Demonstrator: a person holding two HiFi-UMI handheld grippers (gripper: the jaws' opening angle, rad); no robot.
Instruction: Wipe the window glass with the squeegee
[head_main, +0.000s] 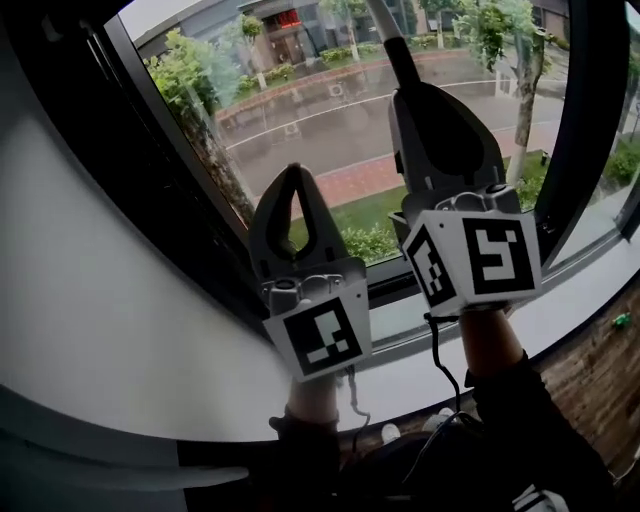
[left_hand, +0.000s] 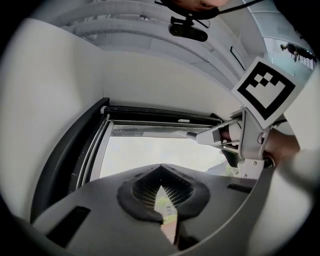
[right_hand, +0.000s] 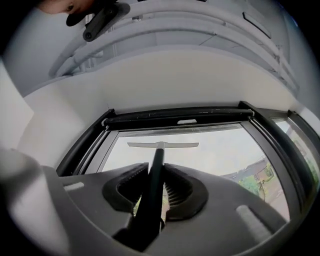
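Black-handled squeegee (right_hand: 156, 156) clamped in the right gripper (right_hand: 155, 168), blade up at the window glass (right_hand: 225, 155), upper centre.
Probably light, stiff and smooth, so gripping the shaft suits it; the left gripper (head_main: 297, 175) is pinched together, empty.

White sill (head_main: 400, 385) runs under the window (head_main: 330, 110), rising from lower left to right. Brownish floor (head_main: 590, 390) below its right end. Small green thing (head_main: 622, 320) at that edge (I can't tell which surface it rests on).

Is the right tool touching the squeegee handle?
Touching. The right gripper view shows the right tool with its jaws pressed against both sides of the squeegee handle, with no gap.
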